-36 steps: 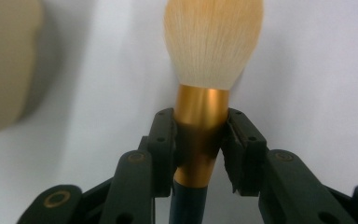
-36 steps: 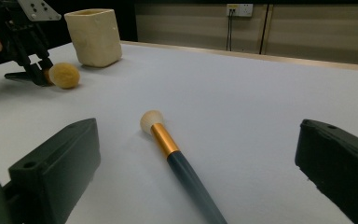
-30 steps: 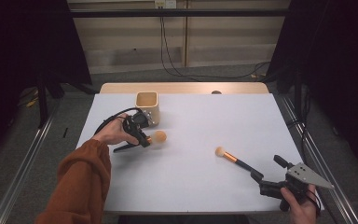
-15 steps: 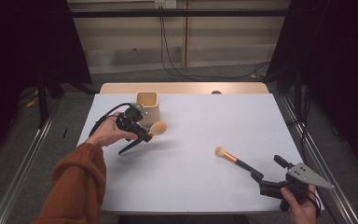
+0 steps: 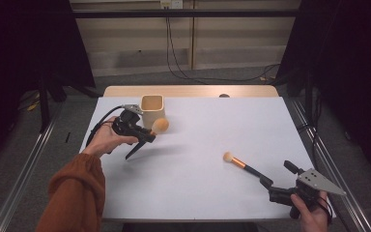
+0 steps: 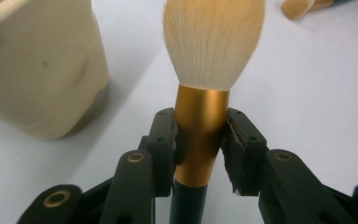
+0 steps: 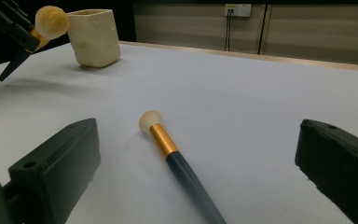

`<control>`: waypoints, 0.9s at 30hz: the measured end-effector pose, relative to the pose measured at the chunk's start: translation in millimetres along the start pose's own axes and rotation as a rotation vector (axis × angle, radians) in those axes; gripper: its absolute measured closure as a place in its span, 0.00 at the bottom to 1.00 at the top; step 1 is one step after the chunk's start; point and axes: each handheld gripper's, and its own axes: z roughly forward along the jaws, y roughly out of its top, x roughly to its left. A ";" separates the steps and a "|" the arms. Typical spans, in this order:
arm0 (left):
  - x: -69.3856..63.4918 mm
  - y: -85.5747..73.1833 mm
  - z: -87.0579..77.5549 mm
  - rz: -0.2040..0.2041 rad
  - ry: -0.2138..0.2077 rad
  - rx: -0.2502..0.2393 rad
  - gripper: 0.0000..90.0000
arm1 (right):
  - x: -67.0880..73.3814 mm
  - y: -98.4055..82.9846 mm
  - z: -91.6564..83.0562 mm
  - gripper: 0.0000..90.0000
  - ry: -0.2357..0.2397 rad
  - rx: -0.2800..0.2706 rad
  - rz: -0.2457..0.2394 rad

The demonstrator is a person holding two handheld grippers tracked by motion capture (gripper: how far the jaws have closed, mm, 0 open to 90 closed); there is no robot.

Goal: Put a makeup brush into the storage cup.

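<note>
Two makeup brushes are in play on the white desk (image 5: 198, 183). One of them, the large powder brush (image 6: 208, 84), is pinched in my left claw (image 6: 200, 140): both pads press on its gold ferrule, with the fluffy pale head standing up past the jaws and the dark handle running down between them. In the high view my left claw (image 5: 147, 136) holds this brush above the desk, its round head just beside the cream square cup (image 5: 152, 108) at the far left of the desk and its dark handle slanting down toward me, with a shadow on the desk below it. In the left claw's view the cup (image 6: 42, 70) sits close on the left. My right claw (image 5: 266, 182) rests near the desk's near right corner with its jaws spread wide and nothing between the pads. Just ahead of it lies the smaller brush (image 7: 168, 149), flat on the desk, its pale head pointing away from me and its handle running back between my open jaws without touching either
</note>
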 end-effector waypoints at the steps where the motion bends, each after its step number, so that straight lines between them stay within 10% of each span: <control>1: -0.1 -0.3 -1.0 0.002 -0.003 -0.016 0.74 | 0.1 0.0 0.0 0.00 0.001 -0.001 -0.001; 27: -15.4 -12.0 -13.3 -0.085 0.113 -0.340 0.74 | 0.5 0.1 -0.2 0.00 -0.001 -0.004 0.000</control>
